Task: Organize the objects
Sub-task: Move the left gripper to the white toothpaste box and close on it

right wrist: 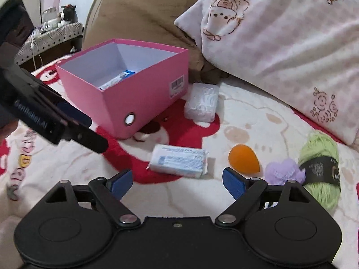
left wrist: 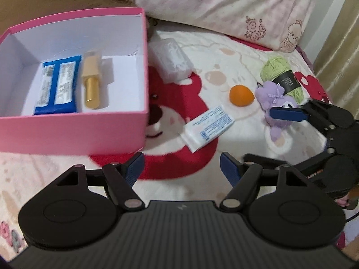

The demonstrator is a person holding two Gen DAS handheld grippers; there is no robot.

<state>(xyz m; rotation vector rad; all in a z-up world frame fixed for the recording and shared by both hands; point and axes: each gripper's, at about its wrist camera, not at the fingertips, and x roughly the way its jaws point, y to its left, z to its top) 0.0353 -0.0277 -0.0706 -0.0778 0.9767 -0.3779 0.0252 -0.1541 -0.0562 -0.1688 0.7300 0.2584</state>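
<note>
An open pink box (left wrist: pixel 74 132) (right wrist: pixel 143 94) stands on the bed with a blue packet (left wrist: pixel 58 85) and a gold tube (left wrist: pixel 90 83) lying inside. A white tissue pack (left wrist: pixel 207 127) (right wrist: pixel 179 160), an orange sponge (left wrist: pixel 241 95) (right wrist: pixel 244 158), a purple plush (left wrist: pixel 276 112) (right wrist: pixel 283 171), a green yarn ball (left wrist: pixel 276 67) (right wrist: pixel 320 154) and a clear plastic case (left wrist: pixel 170 62) (right wrist: pixel 202 103) lie loose on the blanket. My left gripper (left wrist: pixel 182 165) is open over the blanket, near the tissue pack. My right gripper (right wrist: pixel 177 179) is open and holds nothing, just short of the tissue pack and sponge.
A cartoon-print blanket (right wrist: pixel 258 116) covers the bed. A large pale pillow (right wrist: pixel 280 51) lies behind the objects and a brown cushion (right wrist: pixel 143 13) sits behind the box. A side table (right wrist: pixel 51 38) stands beyond the bed's far left edge.
</note>
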